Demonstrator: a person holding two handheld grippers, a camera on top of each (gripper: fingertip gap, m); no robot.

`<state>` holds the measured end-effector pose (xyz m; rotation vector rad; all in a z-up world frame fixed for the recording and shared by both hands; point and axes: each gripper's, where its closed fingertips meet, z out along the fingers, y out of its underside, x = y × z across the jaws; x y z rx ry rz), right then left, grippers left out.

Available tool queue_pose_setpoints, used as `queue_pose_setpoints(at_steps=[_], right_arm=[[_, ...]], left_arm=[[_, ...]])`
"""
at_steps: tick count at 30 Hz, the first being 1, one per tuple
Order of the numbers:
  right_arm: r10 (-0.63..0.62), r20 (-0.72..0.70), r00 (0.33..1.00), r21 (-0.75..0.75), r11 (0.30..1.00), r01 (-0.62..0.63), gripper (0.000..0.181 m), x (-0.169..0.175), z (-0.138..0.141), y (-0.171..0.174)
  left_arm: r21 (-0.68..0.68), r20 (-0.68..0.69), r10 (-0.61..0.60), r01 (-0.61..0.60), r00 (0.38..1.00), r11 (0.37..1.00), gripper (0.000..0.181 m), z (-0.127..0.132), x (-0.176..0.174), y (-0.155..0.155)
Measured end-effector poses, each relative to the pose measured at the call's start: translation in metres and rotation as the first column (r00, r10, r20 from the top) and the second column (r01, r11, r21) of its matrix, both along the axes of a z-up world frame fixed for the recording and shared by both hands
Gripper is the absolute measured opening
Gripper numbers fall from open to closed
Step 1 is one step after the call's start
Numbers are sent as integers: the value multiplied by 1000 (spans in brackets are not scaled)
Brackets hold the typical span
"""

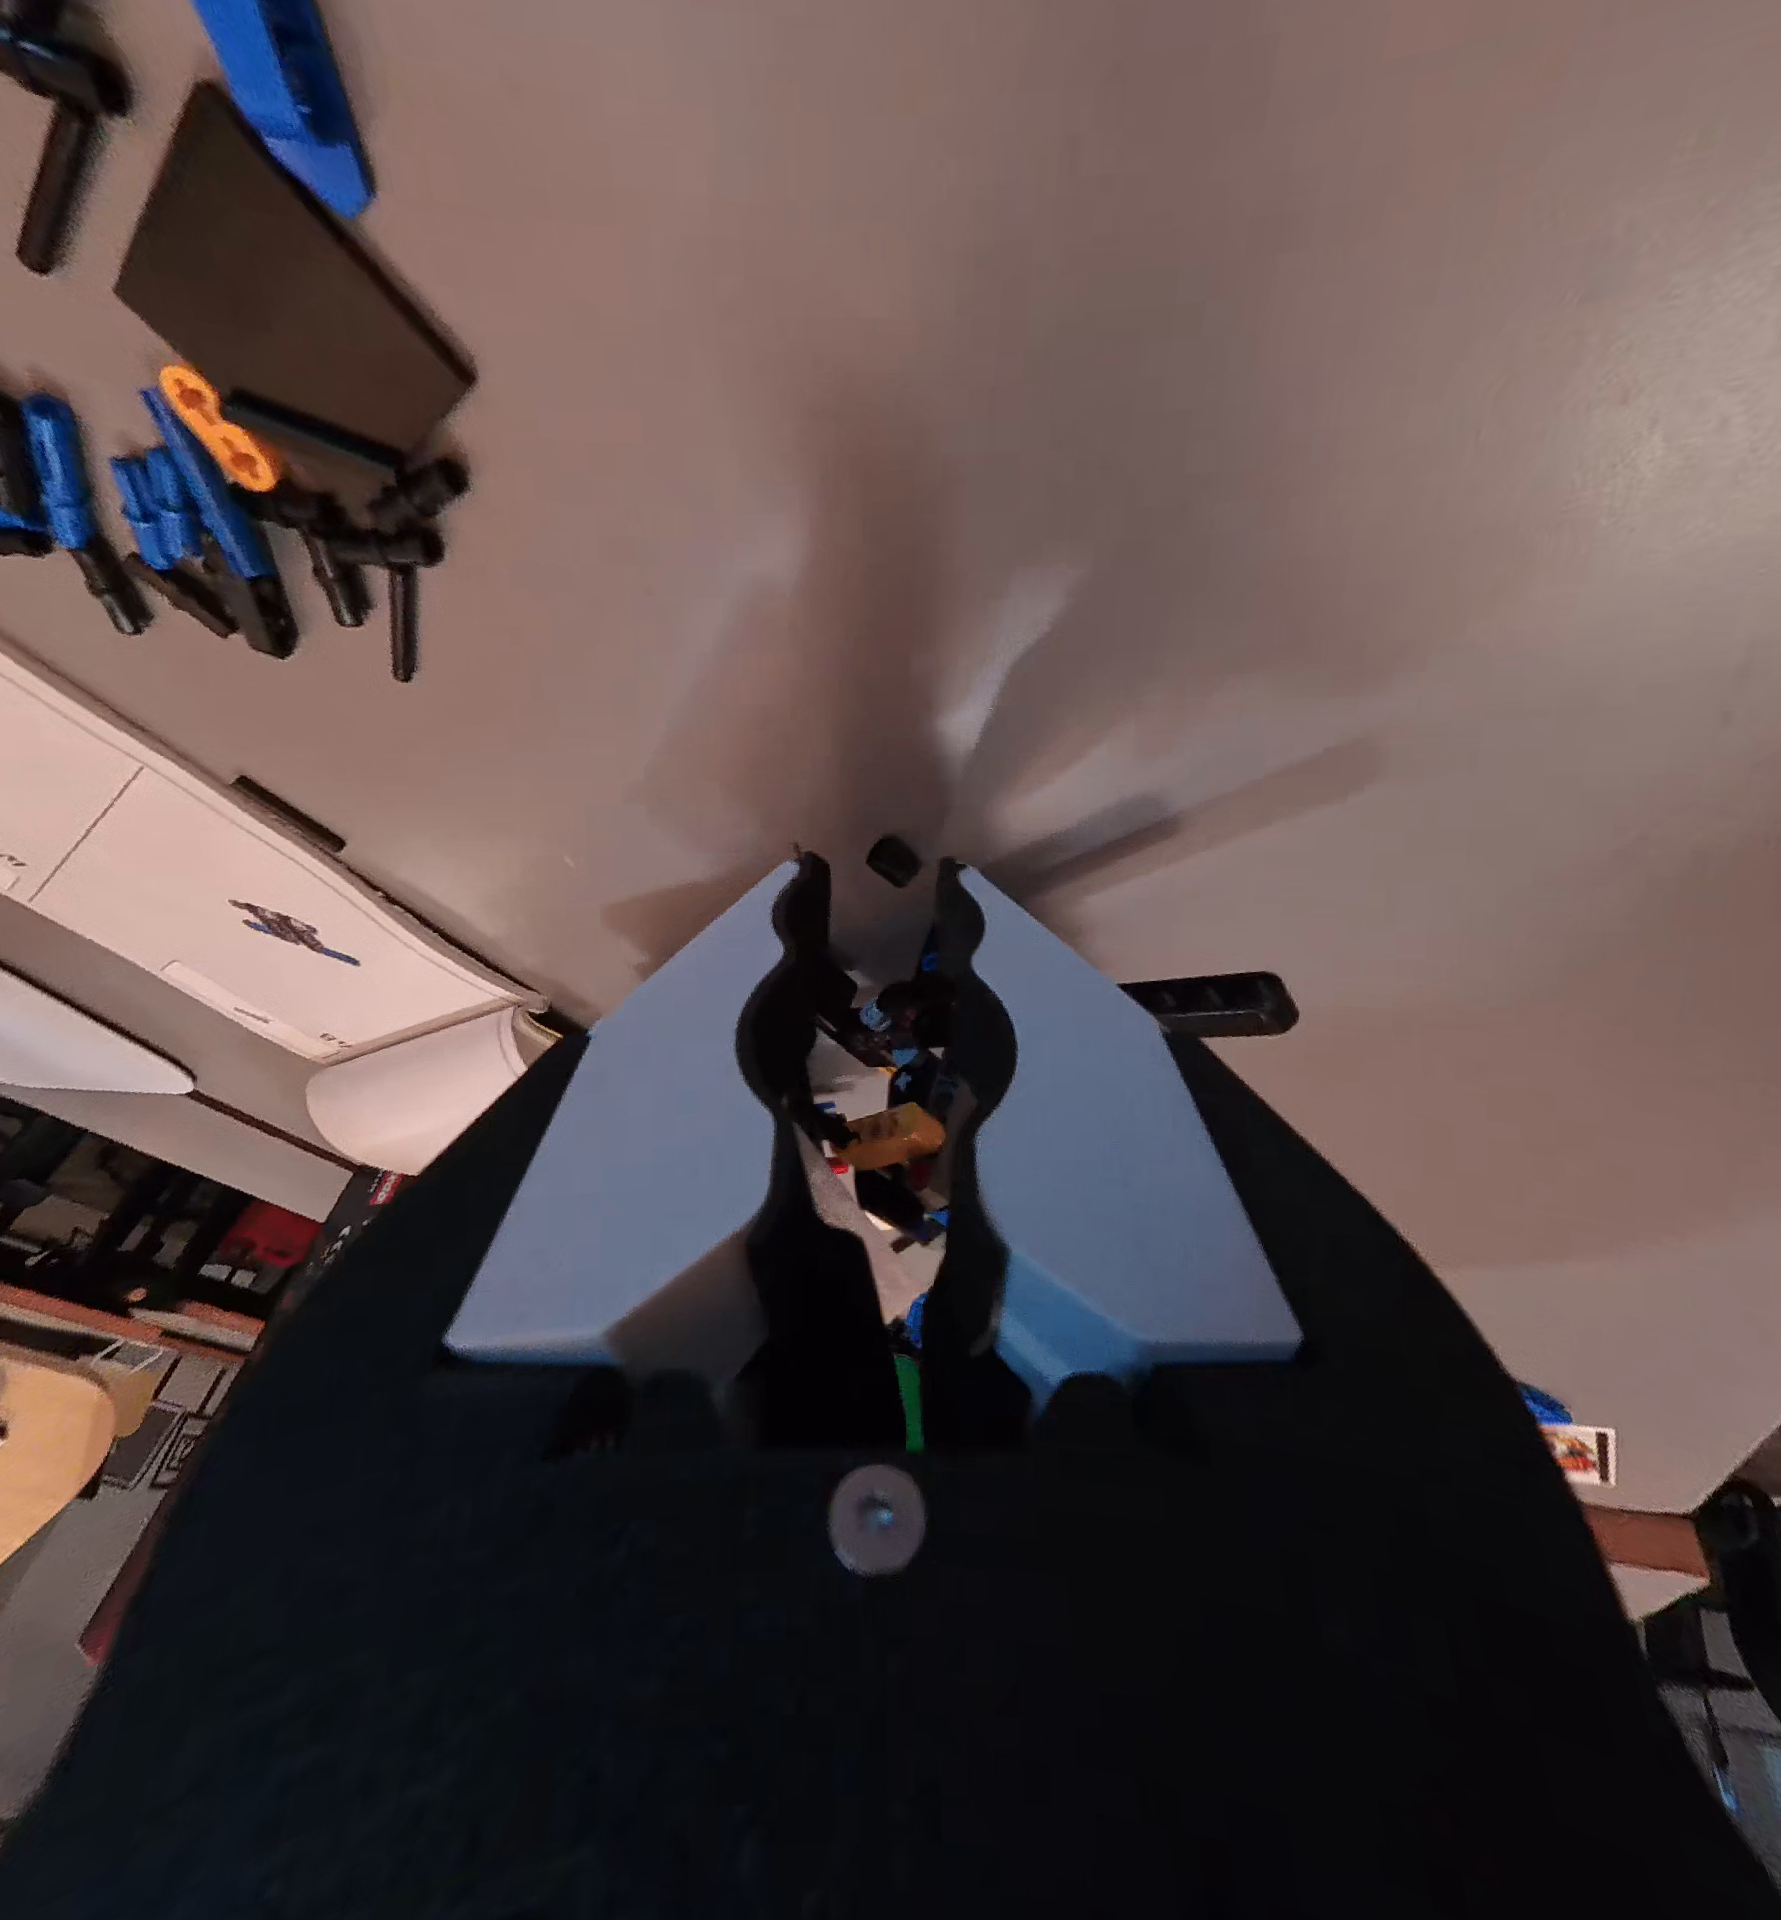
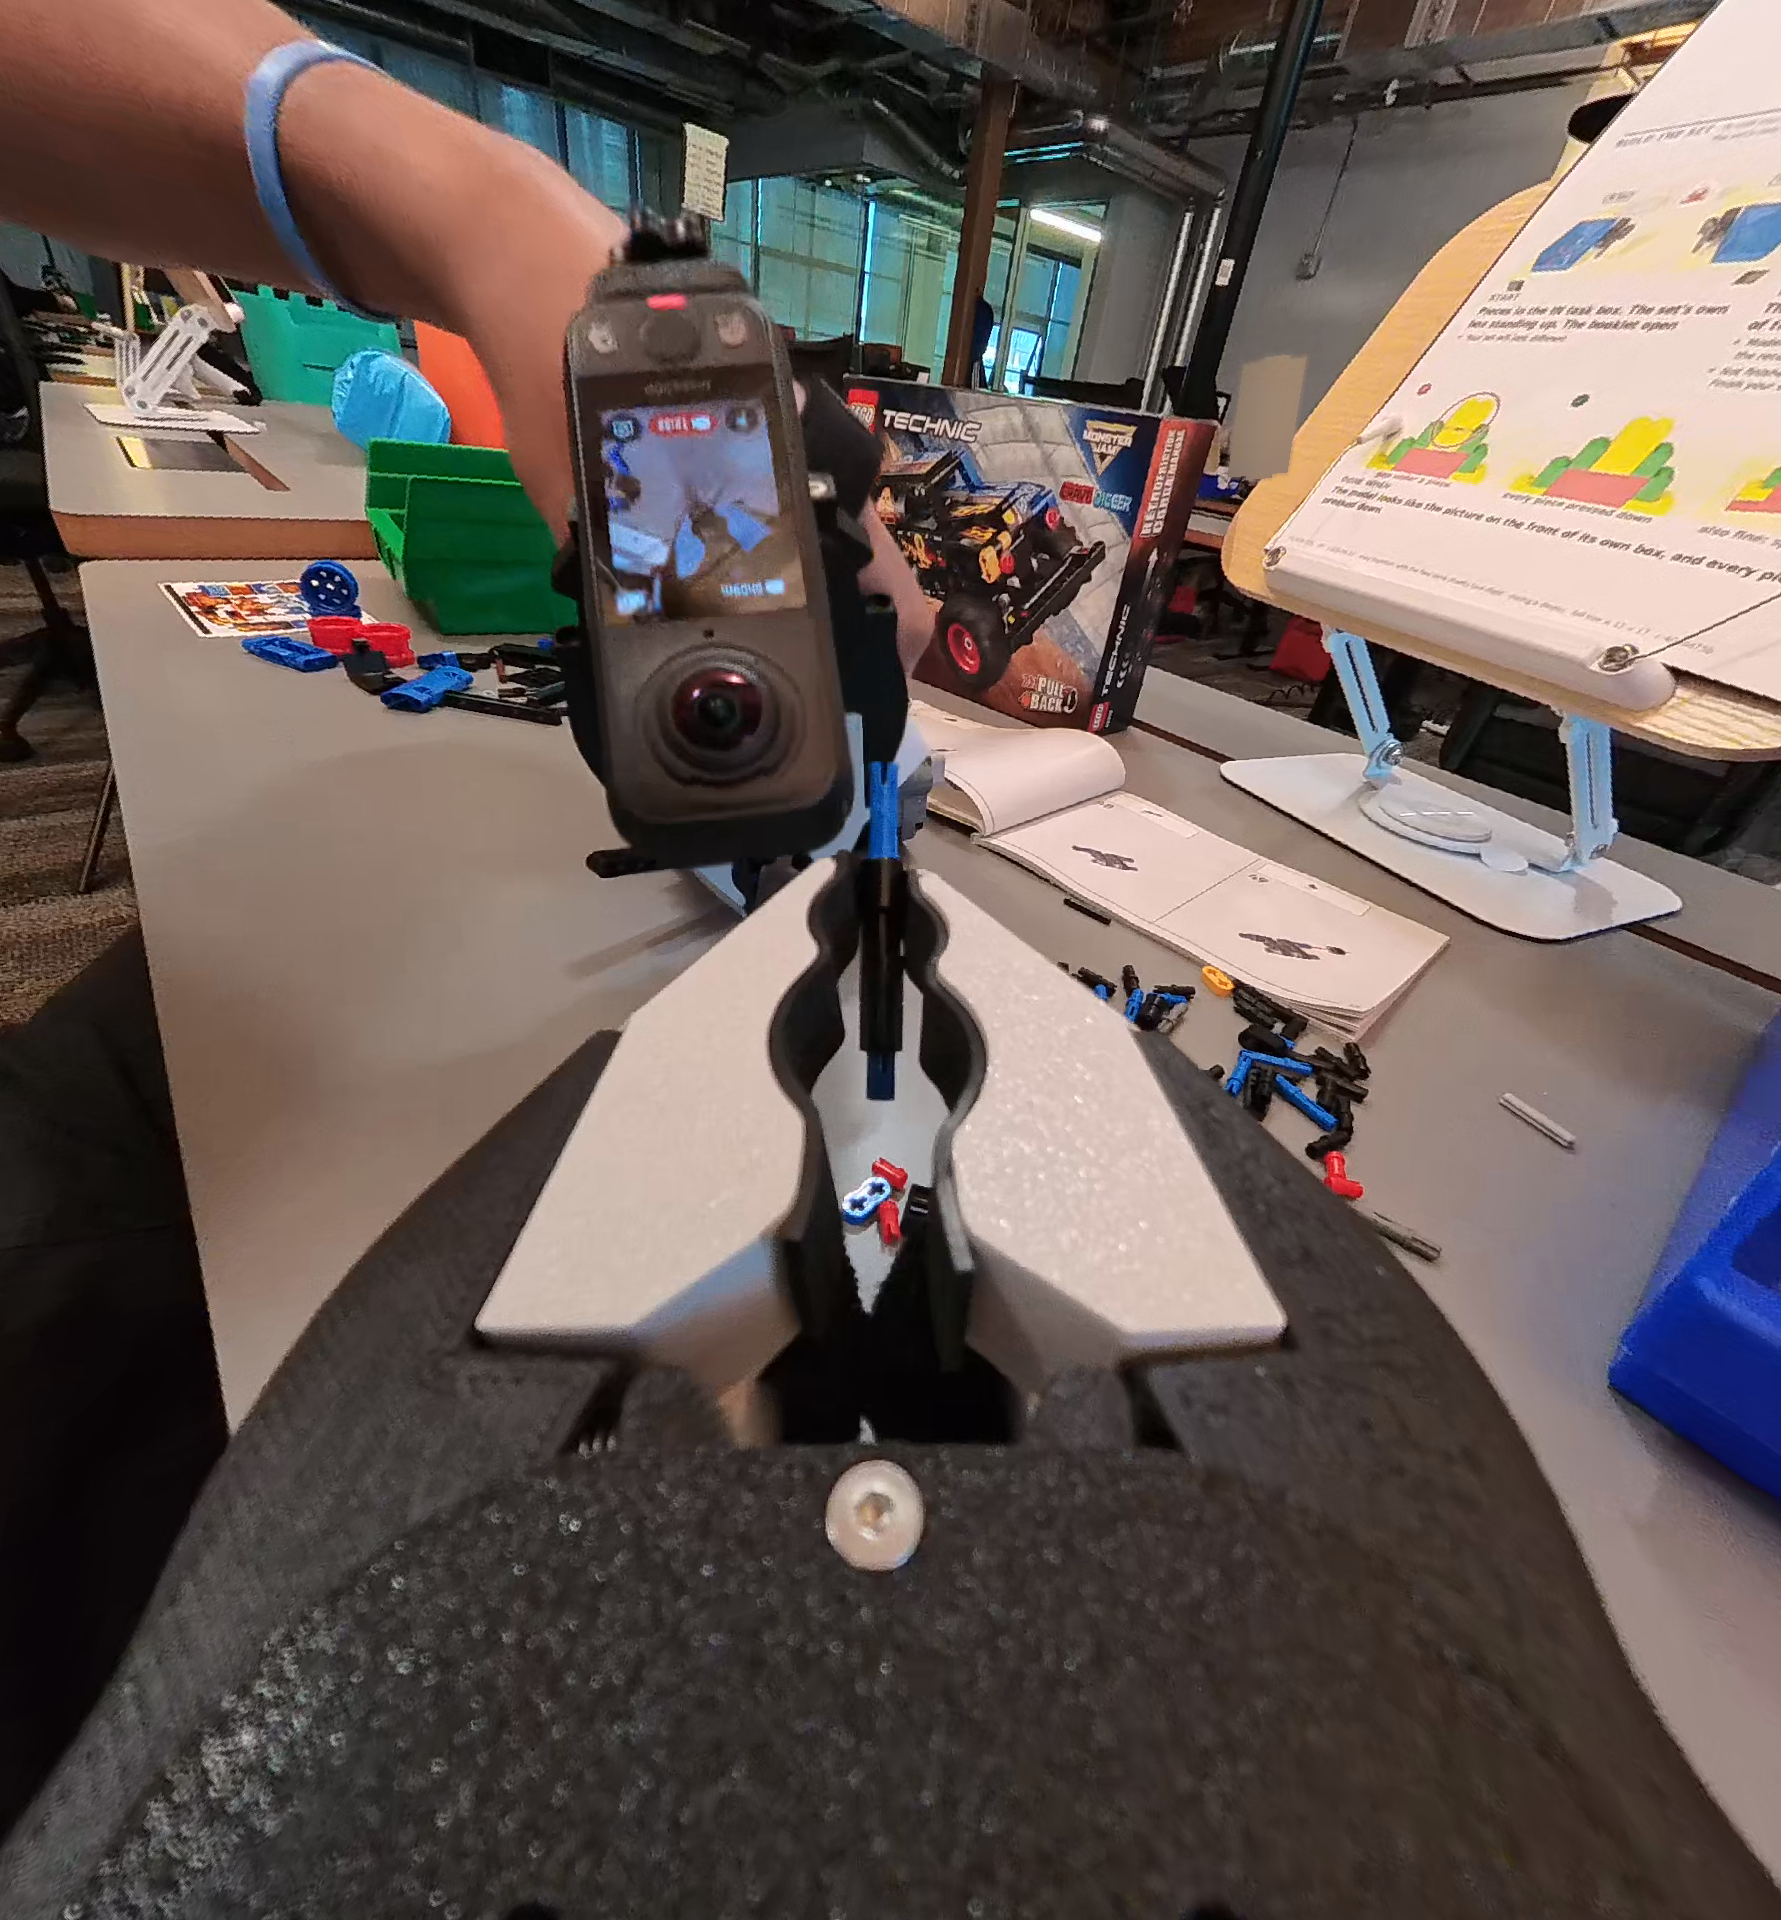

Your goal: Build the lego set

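The right gripper (image 2: 881, 883) is clamping a thin black-and-blue subassembly (image 2: 881, 966), a black sleeve on a blue axle, standing upright between the fingers, blue ends poking out above and below. The left gripper (image 1: 870, 883) is pointing steeply down at the grey table (image 1: 1281, 416); its jaws are nearly together with a narrow gap at the tips, and a small black piece (image 1: 894, 860) is sitting right at that gap. The frame is motion-blurred, so whether it is pinched or just lying on the table cannot be told.

In the right wrist view the left tool's camera body (image 2: 709, 582) is hanging just in front of the held subassembly, a person's arm (image 2: 294, 177) behind it. Loose pins (image 2: 1291, 1070) are lying near the open booklet (image 2: 1208, 894), more parts (image 1: 179, 499) beside a dark panel (image 1: 283, 301); the set box (image 2: 1031, 540) is standing behind.

Likely step: fetching a small connector for the held axle. To do it well, the left tool should be slowing down, squaring its tips around the piece, and closing fully before lifting. The right should be holding the axle steady and vertical, keeping the top blue end exposed for mating. Risk: the tiny piece skidding or flipping under a glancing pinch.
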<state>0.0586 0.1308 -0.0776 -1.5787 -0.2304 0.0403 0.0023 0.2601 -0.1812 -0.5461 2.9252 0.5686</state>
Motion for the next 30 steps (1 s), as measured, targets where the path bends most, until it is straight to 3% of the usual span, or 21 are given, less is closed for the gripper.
queue_pose_setpoints(at_steps=[16,20,23,26,30], right_arm=[[9,-15,1000,6,1000,-9,6,0,1,-2],[8,-16,1000,7,1000,-8,6,1,1,-2],[8,-20,1000,8,1000,-8,6,1,2,-3],[10,-24,1000,9,1000,-10,6,1,2,-3],[12,-19,1000,6,1000,-12,6,1,1,-3]], left_arm=[[18,-14,5,-5,1000,1000,8,-7,-1,6],[-42,41,1,0,999,999,8,-3,2,-4],[-154,163,36,-11,986,988,8,14,6,-19],[-338,326,143,-26,935,941,8,43,5,-35],[-547,520,386,-50,762,835,8,80,-17,-24]])
